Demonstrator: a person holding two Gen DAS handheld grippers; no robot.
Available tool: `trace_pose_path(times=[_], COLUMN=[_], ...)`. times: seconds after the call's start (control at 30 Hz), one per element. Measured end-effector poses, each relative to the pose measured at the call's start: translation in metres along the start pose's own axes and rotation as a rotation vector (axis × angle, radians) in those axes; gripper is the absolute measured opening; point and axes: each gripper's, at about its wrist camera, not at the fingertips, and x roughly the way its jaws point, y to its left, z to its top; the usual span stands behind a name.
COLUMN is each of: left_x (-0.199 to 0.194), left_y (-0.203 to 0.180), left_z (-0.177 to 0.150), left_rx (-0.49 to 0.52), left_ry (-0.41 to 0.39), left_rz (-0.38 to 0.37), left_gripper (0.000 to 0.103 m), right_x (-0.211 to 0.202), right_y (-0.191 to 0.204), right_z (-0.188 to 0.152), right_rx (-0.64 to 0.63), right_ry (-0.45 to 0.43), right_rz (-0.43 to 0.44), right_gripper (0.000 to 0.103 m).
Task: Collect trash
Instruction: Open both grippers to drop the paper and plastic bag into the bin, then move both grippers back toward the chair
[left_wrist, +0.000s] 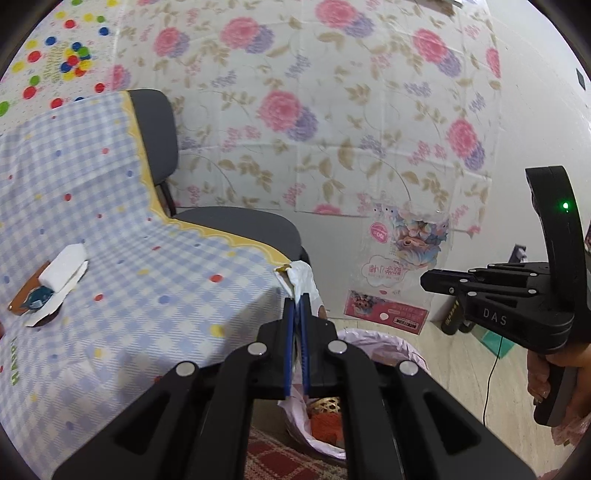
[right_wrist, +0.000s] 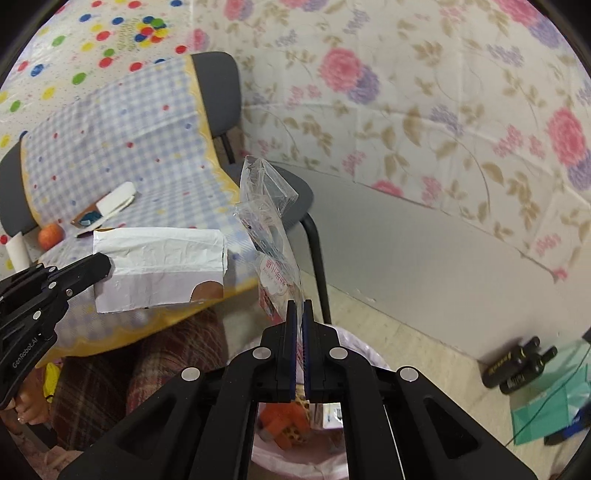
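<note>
My left gripper (left_wrist: 298, 297) is shut on a white paper bag (left_wrist: 303, 278), held edge-on past the table corner; the right wrist view shows the bag's broad crumpled side (right_wrist: 159, 266) with a brown patch, and the left gripper (right_wrist: 99, 266) beside it. My right gripper (right_wrist: 299, 304) is shut on a clear plastic wrapper (right_wrist: 269, 221) with pink printing, hanging upward from the jaws; it also shows in the left wrist view (left_wrist: 402, 258) with the right gripper (left_wrist: 424, 282). Below both grippers stands a bin with a pink liner (left_wrist: 384, 341) (right_wrist: 354, 341) holding orange trash (right_wrist: 284, 421).
A table with a blue checked cloth (left_wrist: 110, 229) carries a white foam block (left_wrist: 64, 267) on a torn packet, an orange fruit (right_wrist: 51, 235) and a paper tube (right_wrist: 16, 251). A grey chair (left_wrist: 236, 221) stands behind it. Dark bottles (right_wrist: 517, 363) and a green sheet lie on the floor.
</note>
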Motion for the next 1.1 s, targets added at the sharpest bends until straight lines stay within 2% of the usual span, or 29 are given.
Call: trace_pose_path(times=[0.43, 0.5, 0.53, 0.57, 0.63, 0.7, 1.1], left_x=[0.05, 0.056, 0.059, 0.06, 0.059, 0.055, 0.018], left_y=[-0.034, -0.034, -0.034, -0.032, -0.029, -0.024, 0.014], left_z=[-0.002, -0.003, -0.003, -0.004, -0.004, -0.004, 0.005], left_rx=[0.058, 0.054, 0.049, 0.043, 0.032, 0.021, -0.053], left_ry=[0.091, 0.108, 0.117, 0.126, 0.124, 0.121, 0.052], left_rz=[-0.047, -0.041, -0.043, -0.038, -0.029, -0.019, 0.074], left_gripper=[0.002, 0.007, 0.017, 0.033, 0.042, 0.043, 0.044], right_x=[0.021, 0.028, 0.032, 0.035, 0.039, 0.039, 0.02], right_y=[-0.027, -0.03, -0.03, -0.031, -0.032, -0.032, -0.011], right_z=[-0.014, -0.018, -0.019, -0.021, -0.024, -0.025, -0.001], right_rx=[0.057, 0.061, 0.063, 0.067, 0.071, 0.066, 0.039], right_ry=[0.042, 0.055, 0.068, 0.081, 0.096, 0.097, 0.028], right_rz=[-0.036, -0.049, -0.049, -0.044, -0.046, -0.048, -0.009], right_gripper=[0.008, 0.009, 0.009, 0.012, 0.024, 0.031, 0.032])
